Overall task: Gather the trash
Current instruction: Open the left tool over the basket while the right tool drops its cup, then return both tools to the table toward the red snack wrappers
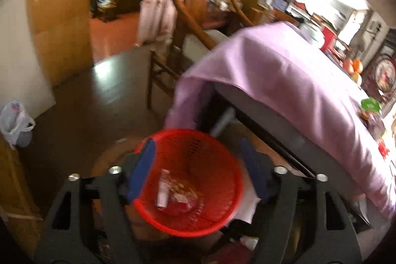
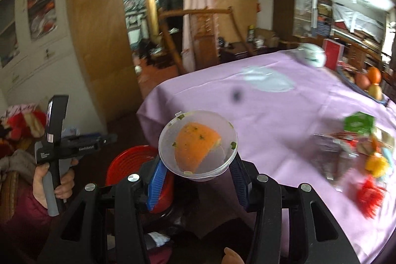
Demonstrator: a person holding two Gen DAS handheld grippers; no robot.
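Dim warm room, blown-out daylight from the far right window (image 1: pixel 329 4), white glare patch on dark glossy floor (image 1: pixel 109 71), motion blur throughout, black fisheye corners, bowed edges.

Both wrist views above red basket (image 1: pixel 198 192)

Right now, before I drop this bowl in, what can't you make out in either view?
- Left wrist view: the scraps in the red basket are motion-blurred; only a wrapper is recognisable.
- Right wrist view: the basket is mostly hidden behind the right hand-held gripper and the plastic bowl.
- Right wrist view: the wrappers on the purple tablecloth at the right edge are smeared.
- The left hand-held gripper stands open above the basket; its height over the rim is unclear.
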